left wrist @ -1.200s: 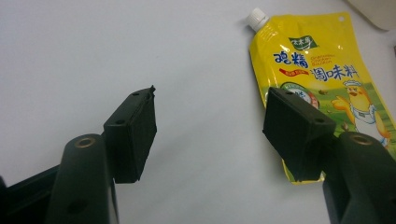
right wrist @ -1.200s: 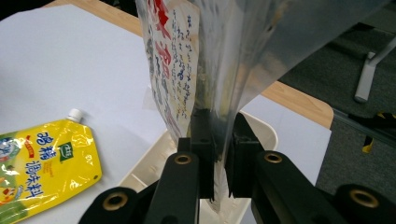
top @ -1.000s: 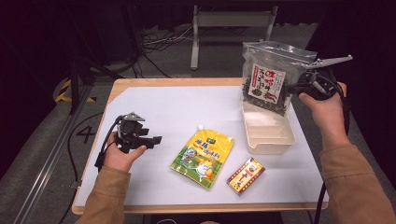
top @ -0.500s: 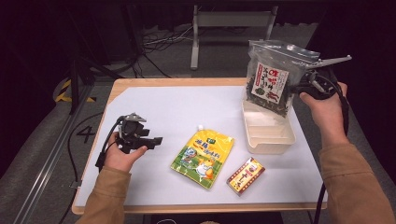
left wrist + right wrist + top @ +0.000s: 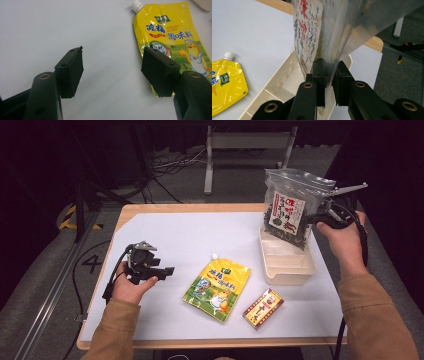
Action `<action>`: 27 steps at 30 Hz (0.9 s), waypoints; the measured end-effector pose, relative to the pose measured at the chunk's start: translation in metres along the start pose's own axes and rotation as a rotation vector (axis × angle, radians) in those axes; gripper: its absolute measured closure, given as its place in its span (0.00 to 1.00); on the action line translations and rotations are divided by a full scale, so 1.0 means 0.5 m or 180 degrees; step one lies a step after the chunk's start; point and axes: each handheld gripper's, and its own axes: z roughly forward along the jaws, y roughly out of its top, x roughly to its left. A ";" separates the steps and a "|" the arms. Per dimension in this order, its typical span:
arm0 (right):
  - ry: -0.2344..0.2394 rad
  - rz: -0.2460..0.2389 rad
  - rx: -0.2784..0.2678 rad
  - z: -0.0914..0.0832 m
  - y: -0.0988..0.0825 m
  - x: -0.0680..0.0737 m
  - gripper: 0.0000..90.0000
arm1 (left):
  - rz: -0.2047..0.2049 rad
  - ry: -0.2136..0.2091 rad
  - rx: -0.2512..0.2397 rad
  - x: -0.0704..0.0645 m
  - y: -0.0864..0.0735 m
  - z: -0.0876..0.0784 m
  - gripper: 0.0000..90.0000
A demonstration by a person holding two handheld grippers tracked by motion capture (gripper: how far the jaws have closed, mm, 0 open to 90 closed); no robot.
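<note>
My right gripper (image 5: 314,217) is shut on the lower edge of a clear bag of dark dried food with a red and white label (image 5: 290,205), which hangs upright over the far end of a cream tray (image 5: 287,270). In the right gripper view the film of the bag (image 5: 312,30) sits between the pads of the gripper (image 5: 329,75). Those jaws have just been opening a little, with the bag still between them. My left gripper (image 5: 162,270) stands open and holds nothing, low over the white sheet, left of a yellow spouted pouch (image 5: 217,287). The left gripper view shows the gripper (image 5: 113,65) and the pouch (image 5: 175,35).
A small red and yellow box (image 5: 263,307) lies near the table's front edge, right of the pouch. The tray (image 5: 279,85) has ribbed compartments. The white sheet (image 5: 190,235) covers a wooden table; cables and a metal stand are on the floor behind.
The bag in my right gripper has shifted slightly above the tray. My left gripper has stayed where it was, open.
</note>
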 end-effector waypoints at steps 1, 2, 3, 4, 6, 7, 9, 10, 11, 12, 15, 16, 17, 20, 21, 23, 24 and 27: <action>0.0016 0.0020 0.0009 0.004 -0.002 -0.001 0.89 | -0.0005 -0.0002 0.0004 0.000 0.000 0.000 0.38; 0.0027 0.0045 0.0015 0.007 -0.005 -0.003 0.88 | -0.0002 -0.0002 0.0011 0.000 0.000 0.001 0.38; 0.0041 0.0056 0.0025 0.010 -0.007 -0.004 0.88 | -0.0002 -0.0003 0.0014 0.000 0.000 0.001 0.38; 0.0054 0.0070 0.0041 0.013 -0.009 -0.006 0.87 | -0.0007 -0.0003 0.0014 0.000 0.000 0.001 0.38; 0.0090 0.0111 0.0055 0.017 -0.013 -0.009 0.86 | -0.0005 -0.0006 0.0011 0.001 0.000 0.002 0.38; 0.0103 0.0137 0.0060 0.019 -0.016 -0.011 0.85 | -0.0005 -0.0006 0.0015 0.001 0.001 0.002 0.38; 0.0093 0.0164 0.0061 0.018 -0.019 -0.014 0.83 | -0.0016 -0.0014 0.0024 0.000 0.001 0.004 0.38; 0.0090 0.0187 0.0063 0.017 -0.022 -0.016 0.80 | -0.0009 -0.0018 0.0034 0.000 0.002 0.005 0.38; 0.0095 0.0207 0.0068 0.017 -0.024 -0.019 0.77 | 0.0003 -0.0021 0.0035 0.000 0.002 0.006 0.38; 0.0086 0.0224 0.0066 0.016 -0.026 -0.020 0.74 | 0.0006 -0.0025 0.0037 -0.001 0.003 0.007 0.38; 0.0056 0.0275 0.0079 0.013 -0.032 -0.025 0.68 | 0.0012 -0.0031 0.0049 -0.002 0.005 0.009 0.38; 0.0038 0.0284 0.0088 0.012 -0.035 -0.026 0.66 | 0.0024 -0.0028 0.0048 -0.002 0.006 0.010 0.38; 0.0040 0.0300 0.0087 0.011 -0.038 -0.027 0.63 | 0.0028 -0.0030 0.0052 -0.002 0.006 0.011 0.38; 0.0048 0.0345 0.0092 0.007 -0.045 -0.028 0.58 | 0.0036 -0.0052 0.0058 -0.005 0.009 0.014 0.38; 0.0070 0.0355 0.0095 0.005 -0.047 -0.027 0.56 | 0.0030 -0.0048 0.0060 -0.006 0.010 0.016 0.38; 0.0068 0.0341 0.0083 0.002 -0.050 -0.025 0.54 | 0.0040 -0.0054 0.0064 -0.007 0.012 0.018 0.38; 0.0080 0.0331 0.0075 -0.001 -0.052 -0.025 0.53 | 0.0045 -0.0058 0.0069 -0.007 0.014 0.019 0.38; 0.0111 0.0330 0.0048 -0.008 -0.057 -0.023 0.50 | 0.0062 -0.0067 0.0077 -0.008 0.017 0.022 0.38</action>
